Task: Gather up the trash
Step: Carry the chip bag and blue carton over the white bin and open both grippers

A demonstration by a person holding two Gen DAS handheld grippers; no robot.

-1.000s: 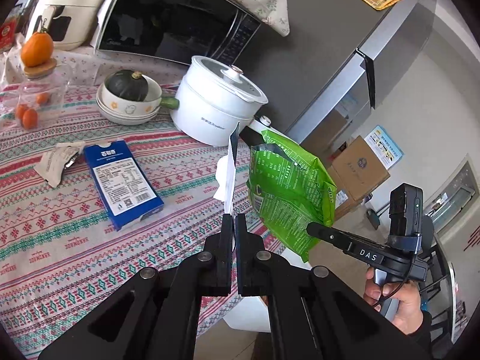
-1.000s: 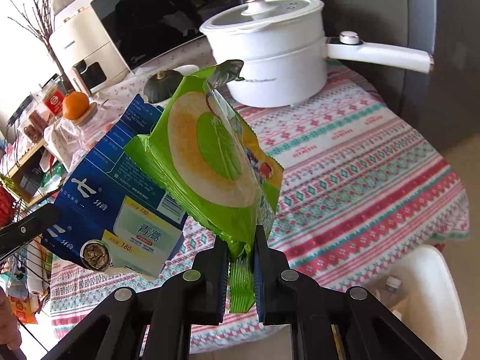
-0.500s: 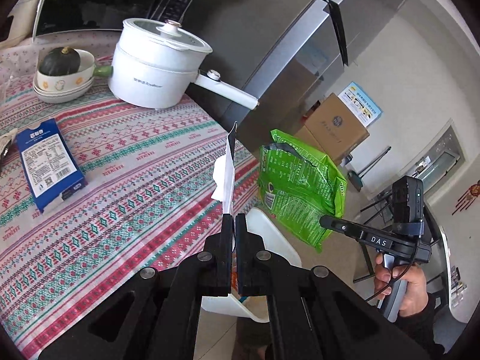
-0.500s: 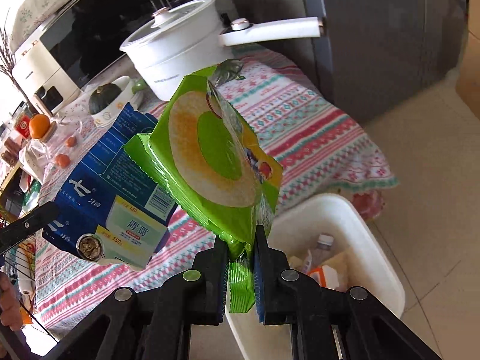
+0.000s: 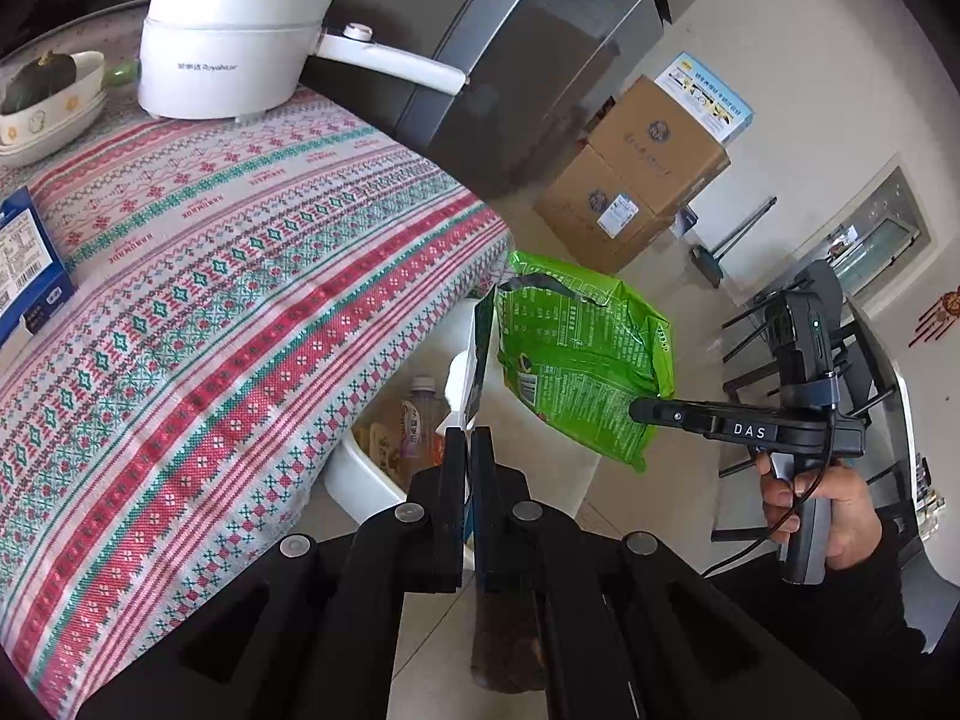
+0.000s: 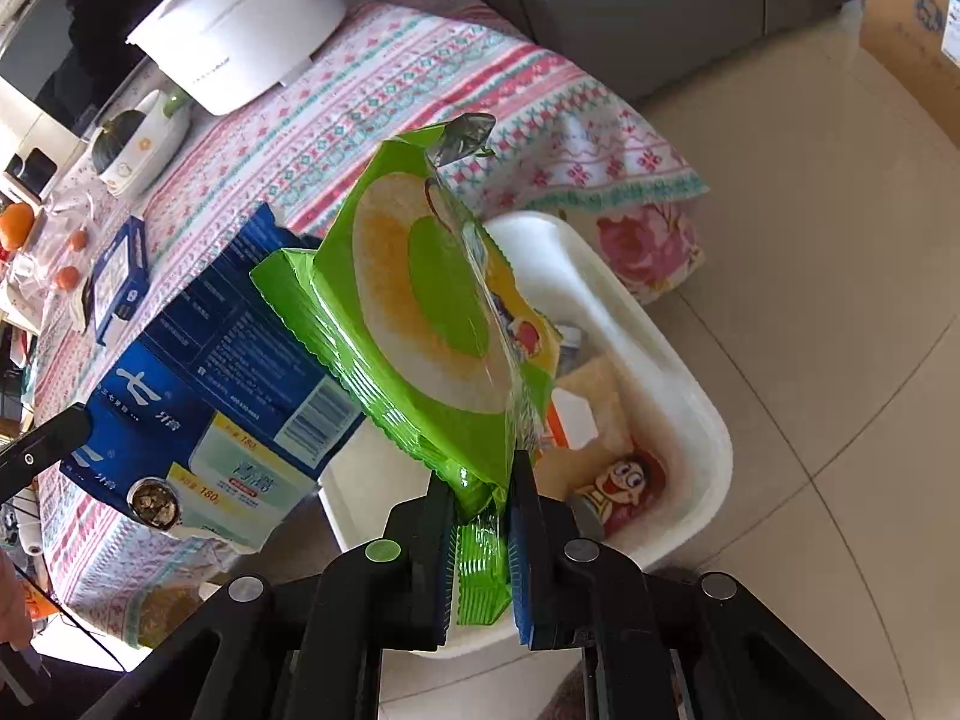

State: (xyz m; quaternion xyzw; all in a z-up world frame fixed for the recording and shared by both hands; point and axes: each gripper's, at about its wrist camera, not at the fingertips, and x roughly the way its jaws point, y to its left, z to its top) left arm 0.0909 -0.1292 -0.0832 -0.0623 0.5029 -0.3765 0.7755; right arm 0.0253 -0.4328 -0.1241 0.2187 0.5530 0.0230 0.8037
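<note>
Tablecloth (image 5: 198,276) in red and green stripes covers the table on the left, with a white Royalstar pot (image 5: 234,42) standing on it. Beside its edge, the left gripper (image 5: 471,450) is clamped on a blue toothpaste box (image 6: 198,396) above the white trash bin (image 6: 690,396). Right of it, the right gripper (image 6: 483,516) pinches a green snack bag (image 6: 432,324) over that bin.

pot (image 5: 231,48): white, lid on, long handle sticking out past the table edge
tablecloth (image 5: 240,276): red, green and white pattern, hangs over the edge
bowls (image 5: 57,114): stacked next to the pot, dark green squash (image 5: 39,81) on top
fridge (image 5: 540,48): dark grey, right behind the table
cardboard boxes (image 5: 636,180): stacked on the floor by the fridge
oranges (image 6: 15,225): far end of the table
</note>
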